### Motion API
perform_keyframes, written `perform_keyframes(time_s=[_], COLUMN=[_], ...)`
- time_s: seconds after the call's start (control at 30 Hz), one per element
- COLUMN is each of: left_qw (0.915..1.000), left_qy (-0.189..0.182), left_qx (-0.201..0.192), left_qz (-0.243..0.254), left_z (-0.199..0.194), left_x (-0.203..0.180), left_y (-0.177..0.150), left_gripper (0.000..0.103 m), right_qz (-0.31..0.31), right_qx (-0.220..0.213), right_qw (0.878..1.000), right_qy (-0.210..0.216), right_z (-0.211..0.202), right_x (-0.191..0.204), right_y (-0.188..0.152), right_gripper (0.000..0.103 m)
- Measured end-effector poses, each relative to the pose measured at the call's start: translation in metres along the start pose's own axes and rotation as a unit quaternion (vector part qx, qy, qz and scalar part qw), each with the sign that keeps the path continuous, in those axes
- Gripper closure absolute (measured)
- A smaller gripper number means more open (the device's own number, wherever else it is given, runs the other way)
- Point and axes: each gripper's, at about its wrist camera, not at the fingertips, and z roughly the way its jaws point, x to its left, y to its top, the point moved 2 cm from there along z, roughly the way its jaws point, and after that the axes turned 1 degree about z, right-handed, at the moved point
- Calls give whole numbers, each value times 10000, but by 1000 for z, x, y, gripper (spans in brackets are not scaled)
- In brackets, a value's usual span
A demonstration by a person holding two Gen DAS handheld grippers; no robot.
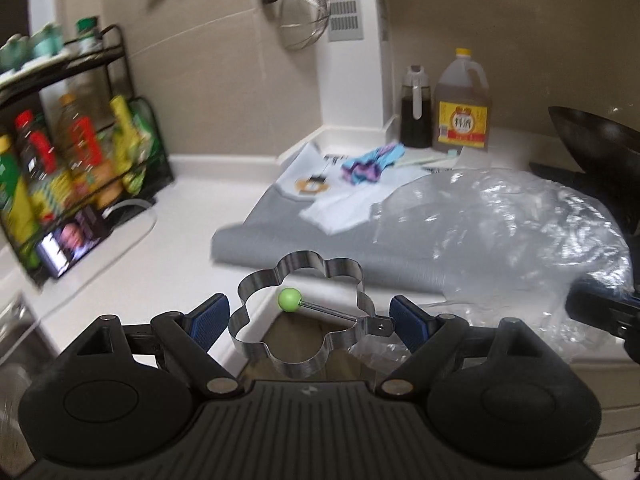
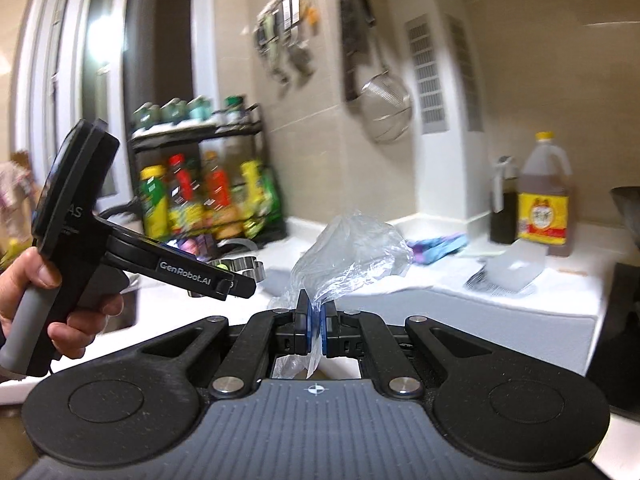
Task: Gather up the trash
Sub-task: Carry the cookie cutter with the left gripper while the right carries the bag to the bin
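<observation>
in the left wrist view, a black wire rack (image 1: 80,152) of sauce bottles stands at the far left against the tiled wall, with a small lit screen (image 1: 70,242) leaning at its foot on the white counter (image 1: 168,232). moving right, the left gripper (image 1: 310,318) holds a flower-shaped metal ring (image 1: 300,312) between its blue pads (image 1: 208,320), the jaws spread wide to span it; the ring's thin handle with a green ball (image 1: 289,299) crosses the middle, and the ring hangs over the counter's front edge. beyond it a grey mat (image 1: 280,236) lies on the counter with white papers (image 1: 340,204) and a blue-purple cloth (image 1: 372,164) on top. a metal strainer (image 1: 302,12) hangs on the wall above. further right stand a dark liquid dispenser (image 1: 416,108) and a yellow-capped jug (image 1: 462,104). the trash, a crumpled clear plastic bag (image 1: 508,224), sprawls over the mat's right end, touching a black pan (image 1: 600,144) at the far right.

in the right wrist view, a hand (image 2: 52,280) at the left grips the handle of the other gripper. in the middle, the right gripper (image 2: 316,320) has its jaws pressed together on a piece of the clear plastic (image 2: 352,252), which rises bunched above the fingers. the jug (image 2: 544,196) stands at the right.
</observation>
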Motion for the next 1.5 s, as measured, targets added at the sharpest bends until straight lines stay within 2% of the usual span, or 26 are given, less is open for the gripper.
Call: perform_keyframes(time_s=[0.13,0.3,0.47,0.63,0.9,1.5], left_qw=[9999,9986,9974,9958,9945,9914], left_qy=[137,117,229,259,421,315], left_qx=[73,439,573,674,771,1038], left_qz=[-18,-272,-377,-566,-567,-732], left_z=[-20,-28,-30,-26,-17,-3], left_x=[8,17,23,25,21,20], left_y=[-36,-79,-104,-117,-138,-149], left_gripper=[13,13,13,13,13,13], right_qz=[-54,-24,-255,-352,-408,-364], right_qx=[385,882,1223,1685,2038,2334], right_qw=[9991,9958,9918,9849,9781,9716], right_qy=[158,262,272,193,137,126], right_z=[1,7,14,33,46,56], right_x=[20,37,49,52,53,49], right_y=[-20,-47,-66,-85,-104,-119], right_gripper=[98,98,98,98,98,98])
